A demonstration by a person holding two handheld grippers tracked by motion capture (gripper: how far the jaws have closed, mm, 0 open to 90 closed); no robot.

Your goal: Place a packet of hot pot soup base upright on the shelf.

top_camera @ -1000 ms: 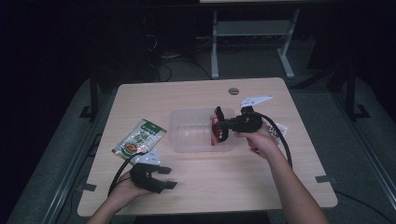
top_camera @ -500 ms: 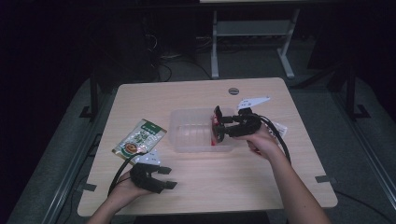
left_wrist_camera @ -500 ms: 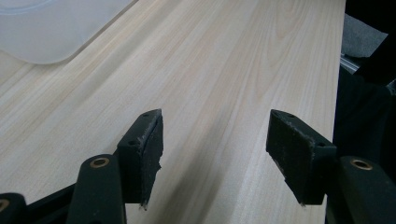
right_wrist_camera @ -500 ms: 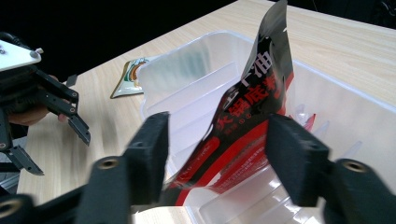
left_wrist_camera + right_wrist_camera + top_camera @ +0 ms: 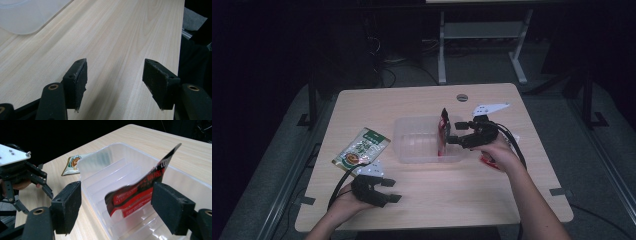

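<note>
While jaws gape, glossy red packet (image 5: 135,197) leans in ribbed clear bin (image 5: 105,167) — crinkled.

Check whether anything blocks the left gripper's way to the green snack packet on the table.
Nothing visible does. The green snack packet lies flat on the bare wooden table, just beyond the open left gripper; the clear plastic bin sits off to the side.

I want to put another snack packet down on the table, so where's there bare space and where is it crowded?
Bare wood lies along the table's far edge behind the clear bin, and along the near edge between the left gripper and the right forearm. It is crowded around the bin: green packet on its left, right gripper and red packet at its right end.
</note>
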